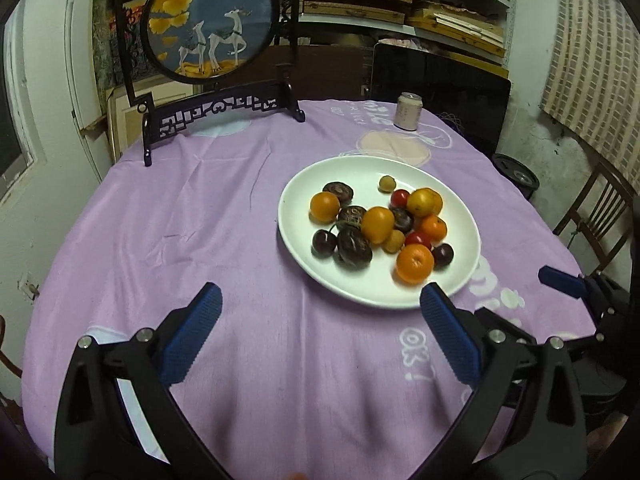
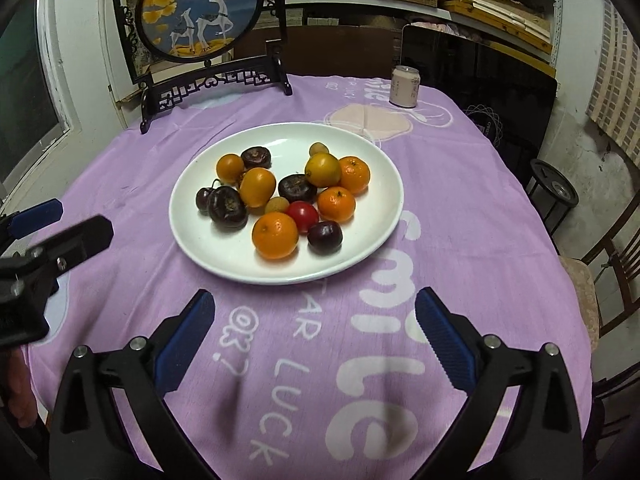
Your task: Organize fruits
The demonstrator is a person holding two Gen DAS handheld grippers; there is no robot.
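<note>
glossy white plate (image 2: 192, 236) – matt purple cloth (image 2: 460, 240), ribbed fingers (image 2: 444, 336).

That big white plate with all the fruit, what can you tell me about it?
The white plate is a wide, shallow oval dish, glossy like glazed ceramic, lying flat on the purple tablecloth near the table's middle. It holds a loose pile of small fruits: orange citrus, dark purple fruits, red ones and pale yellowish ones. Its rim looks clean and unchipped. Neither gripper touches it; both hang short of its near edge.
</note>
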